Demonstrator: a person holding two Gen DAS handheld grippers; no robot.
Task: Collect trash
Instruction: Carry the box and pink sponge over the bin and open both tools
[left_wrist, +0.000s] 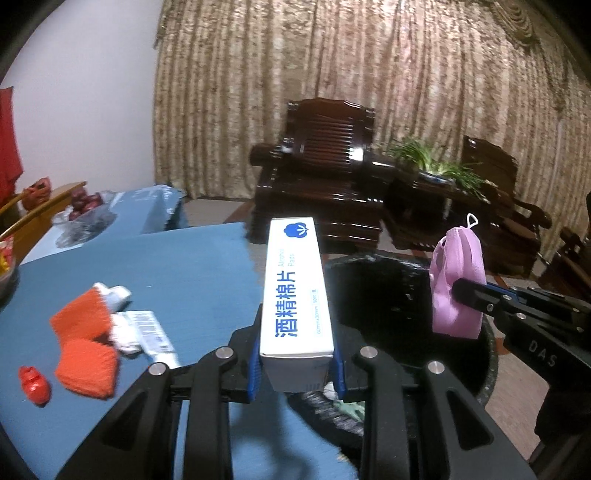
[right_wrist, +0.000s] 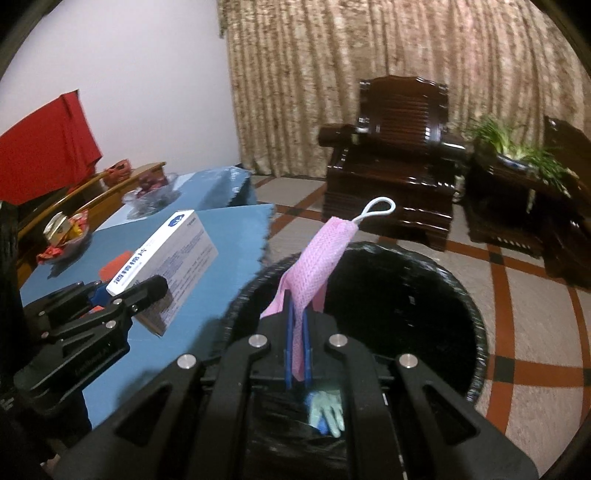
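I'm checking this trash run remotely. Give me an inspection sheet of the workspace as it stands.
Surface: blue table, beside the bin.
Job's things: white box, pink mask, black-lined bin holding a green glove.
Clutter: orange cloths, tube, red cap on the table.
Grippers: left gripper shut on the box; right gripper shut on the mask.
Cables: nothing seen.
Surroundings: dark wooden armchair, curtain.
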